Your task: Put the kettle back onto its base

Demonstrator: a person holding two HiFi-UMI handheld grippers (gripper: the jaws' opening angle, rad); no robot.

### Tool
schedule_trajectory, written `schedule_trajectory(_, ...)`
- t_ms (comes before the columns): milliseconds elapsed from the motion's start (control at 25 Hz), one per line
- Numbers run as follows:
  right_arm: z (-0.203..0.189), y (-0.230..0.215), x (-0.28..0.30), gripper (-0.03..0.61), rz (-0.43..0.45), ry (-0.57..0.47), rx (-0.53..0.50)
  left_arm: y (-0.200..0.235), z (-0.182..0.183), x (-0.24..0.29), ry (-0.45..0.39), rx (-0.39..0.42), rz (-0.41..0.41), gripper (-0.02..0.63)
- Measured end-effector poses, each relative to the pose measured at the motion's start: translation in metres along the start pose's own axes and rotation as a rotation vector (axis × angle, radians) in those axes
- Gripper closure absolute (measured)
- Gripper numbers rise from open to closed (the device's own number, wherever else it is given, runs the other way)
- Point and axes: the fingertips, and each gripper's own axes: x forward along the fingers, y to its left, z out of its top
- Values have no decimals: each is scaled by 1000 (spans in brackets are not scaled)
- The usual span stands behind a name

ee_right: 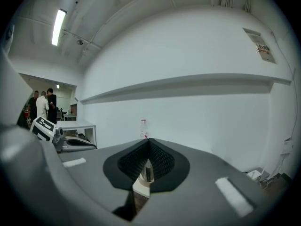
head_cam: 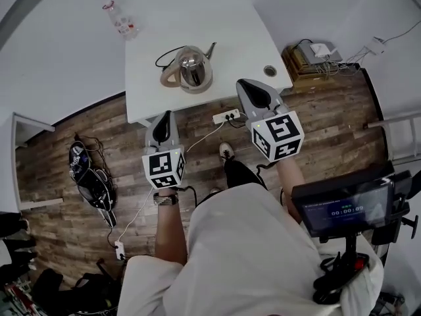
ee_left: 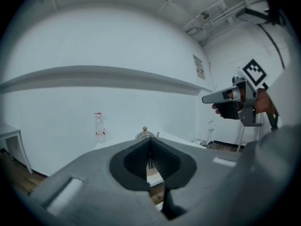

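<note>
Kettle stood on white table at 12 o'clock, left gripper and right gripper both pinched together, nothing held

Open tabletop lies right of the kettle; cord and bottle crowd its left.

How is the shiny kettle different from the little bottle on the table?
The kettle is round, silvery metal with a spout and handle; the bottle is slim, clear plastic with red on it. The kettle sits nearer the person, the bottle by the far left corner. Both stand on the white table.
</note>
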Motion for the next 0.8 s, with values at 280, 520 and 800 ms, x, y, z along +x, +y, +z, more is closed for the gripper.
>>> schedule_trajectory(280,35,54,-89,576,1,-86,0,-42,56,-91,-96,67,-76,607)
schedule_trajectory(520,51,70,-107,577,23,-127,-54,-52,79,-112,-144,144,-66,607)
schedule_trajectory(800,65,76,-113,577,38,-171,-77,-55,90,-116,-185,153,-67,607)
